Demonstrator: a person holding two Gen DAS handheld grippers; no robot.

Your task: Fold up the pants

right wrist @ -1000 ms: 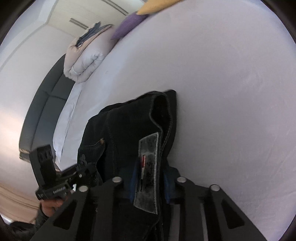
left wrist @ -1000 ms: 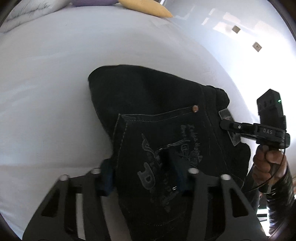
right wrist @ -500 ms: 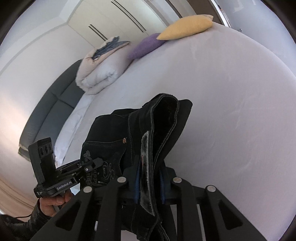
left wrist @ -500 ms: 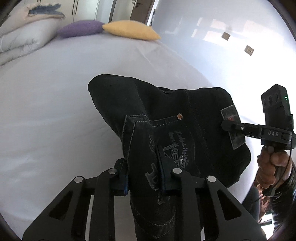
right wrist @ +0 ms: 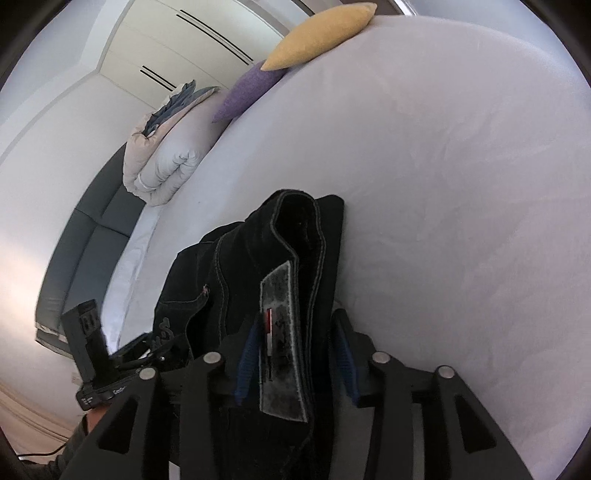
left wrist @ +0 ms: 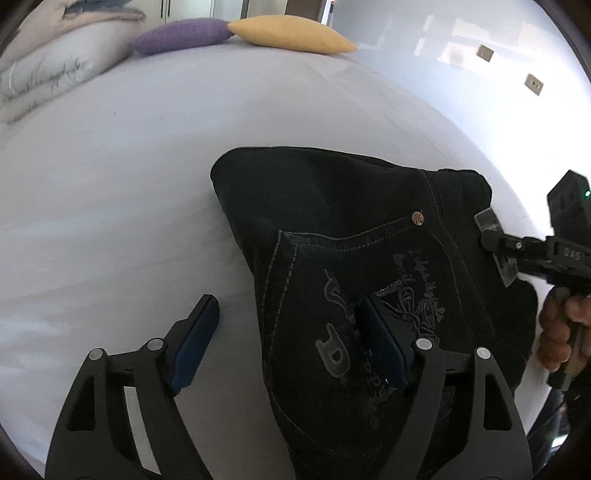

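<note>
Black denim pants [left wrist: 351, 229] lie bunched on the white bed sheet [left wrist: 129, 184], back pocket with grey embroidery facing up. My left gripper [left wrist: 288, 339] is open: its left finger rests on the sheet beside the pants and its right finger on the pocket. My right gripper [right wrist: 295, 354] has the waistband with its grey label [right wrist: 284, 332] between its jaws, which stand a little apart around the cloth; it also shows in the left wrist view [left wrist: 517, 251] at the pants' right edge. The pants show in the right wrist view [right wrist: 258, 266] too.
A purple cushion [left wrist: 181, 35] and a yellow cushion [left wrist: 291, 35] lie at the far end of the bed. A folded white duvet [right wrist: 166, 155] sits at the far left. A grey sofa [right wrist: 81, 251] runs along the bed's left side.
My left gripper has opened and let go of the pocket area. The pants have come down onto the sheet. The right jaws have widened around the waistband.
</note>
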